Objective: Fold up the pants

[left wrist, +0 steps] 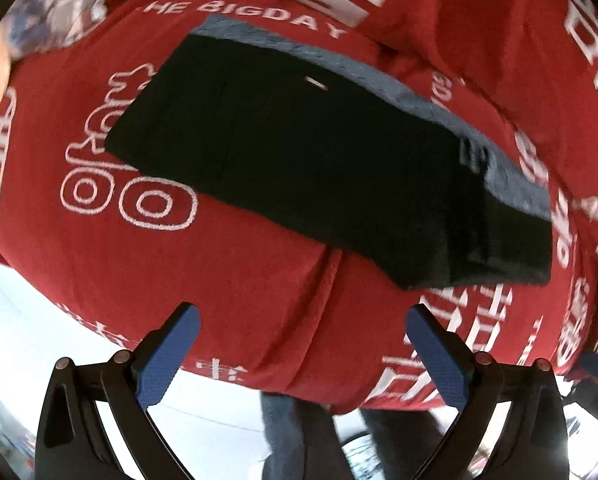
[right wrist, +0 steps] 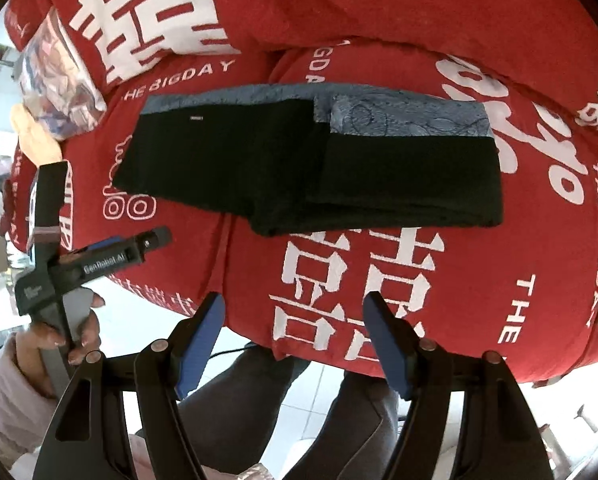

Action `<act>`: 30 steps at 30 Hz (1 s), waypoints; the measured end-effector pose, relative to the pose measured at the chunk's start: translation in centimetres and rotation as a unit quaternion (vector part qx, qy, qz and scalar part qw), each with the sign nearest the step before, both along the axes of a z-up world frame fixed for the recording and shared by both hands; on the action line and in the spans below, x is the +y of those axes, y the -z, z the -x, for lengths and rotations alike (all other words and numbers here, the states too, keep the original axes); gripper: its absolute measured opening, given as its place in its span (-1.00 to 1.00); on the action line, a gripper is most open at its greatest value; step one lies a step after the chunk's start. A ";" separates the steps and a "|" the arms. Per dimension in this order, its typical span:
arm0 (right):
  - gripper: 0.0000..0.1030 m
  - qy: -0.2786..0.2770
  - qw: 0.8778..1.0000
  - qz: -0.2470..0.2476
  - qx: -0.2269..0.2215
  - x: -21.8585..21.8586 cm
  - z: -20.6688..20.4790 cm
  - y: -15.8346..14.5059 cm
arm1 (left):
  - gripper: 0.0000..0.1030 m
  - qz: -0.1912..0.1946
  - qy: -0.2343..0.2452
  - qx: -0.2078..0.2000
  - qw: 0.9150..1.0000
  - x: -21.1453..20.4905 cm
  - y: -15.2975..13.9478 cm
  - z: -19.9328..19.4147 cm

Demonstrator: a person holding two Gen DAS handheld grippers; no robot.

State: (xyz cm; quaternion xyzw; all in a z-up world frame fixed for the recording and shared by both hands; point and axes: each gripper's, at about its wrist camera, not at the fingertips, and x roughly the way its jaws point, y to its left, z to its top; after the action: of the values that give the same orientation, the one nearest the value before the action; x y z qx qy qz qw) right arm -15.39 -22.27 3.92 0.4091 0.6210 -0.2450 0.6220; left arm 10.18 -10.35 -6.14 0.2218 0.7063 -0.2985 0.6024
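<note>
Black pants (right wrist: 299, 168) with a blue-grey patterned band along the far edge lie folded into a long flat rectangle on the red printed cushion (right wrist: 499, 280). They also show in the left wrist view (left wrist: 319, 160). My left gripper (left wrist: 303, 316) is open and empty, held back from the near edge of the pants; it also shows in the right wrist view (right wrist: 155, 240), held by a hand. My right gripper (right wrist: 293, 304) is open and empty, over the cushion's front edge, short of the pants.
Red cushions with white lettering (right wrist: 147, 20) rise behind the pants. A clear bag of printed items (right wrist: 59, 88) lies at the far left. The person's legs (right wrist: 239, 400) and a white tiled floor (right wrist: 559, 400) are below the cushion's front edge.
</note>
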 end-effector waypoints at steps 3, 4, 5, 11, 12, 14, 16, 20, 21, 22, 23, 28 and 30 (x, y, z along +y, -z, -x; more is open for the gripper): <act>0.45 -0.005 1.000 -0.007 0.004 -0.6 -0.7 1.1 | 1.00 0.010 -0.028 -0.003 1.000 0.5 0.5 -1.2; 0.45 -0.007 1.000 -0.010 0.004 -0.8 -1.0 1.6 | 1.00 0.015 -0.036 -0.004 0.999 0.7 0.6 -1.7; 0.45 -0.010 1.000 -0.014 0.005 -0.9 -1.4 2.2 | 1.00 0.027 -0.050 -0.004 0.998 0.9 0.8 -2.3; 0.45 -0.042 0.999 -0.026 0.014 -1.1 -5.4 6.7 | 1.00 0.105 -0.090 0.001 0.990 1.9 1.7 -6.1; 0.45 -0.053 0.998 -0.021 0.017 -1.1 -6.2 7.4 | 1.00 0.111 -0.098 0.001 0.989 2.0 2.1 -6.6; 0.45 -0.072 0.997 -0.011 0.018 -1.0 -7.4 8.6 | 1.00 0.126 -0.121 0.006 0.985 2.4 2.9 -7.9; 0.45 -0.089 0.996 0.015 0.017 -1.4 -8.5 10.1 | 1.00 0.146 -0.142 0.005 0.979 3.2 3.4 -8.8; 0.45 -0.097 0.992 0.082 0.020 -2.7 -9.4 14.0 | 1.00 0.166 -0.168 0.011 0.972 4.5 5.3 -9.5; 0.45 -0.094 0.992 0.080 0.022 -2.9 -9.4 15.3 | 1.00 0.166 -0.169 0.017 0.971 4.6 6.0 -9.5; 0.48 -0.084 0.994 0.066 0.018 -3.1 -9.2 16.7 | 1.00 0.165 -0.167 0.019 0.972 4.5 6.6 -9.5; 0.60 -0.078 0.994 0.070 0.014 -3.1 -9.1 17.2 | 1.00 0.165 -0.162 0.017 0.973 4.5 7.1 -9.5; 0.74 -0.106 0.988 0.109 -0.013 -1.7 -9.2 17.0 | 1.00 0.201 -0.153 0.029 0.967 4.1 8.3 -10.0; 0.74 -0.112 0.988 0.108 -0.020 -1.6 -9.0 16.9 | 1.00 0.218 -0.172 0.037 0.960 3.9 8.7 -10.6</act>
State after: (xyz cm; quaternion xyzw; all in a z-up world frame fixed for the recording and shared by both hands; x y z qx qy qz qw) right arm -6.39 -23.86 -12.97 0.2719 0.6203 -0.2311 0.6985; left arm 20.78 -6.45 -14.81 -0.0512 0.6731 -0.3454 0.6519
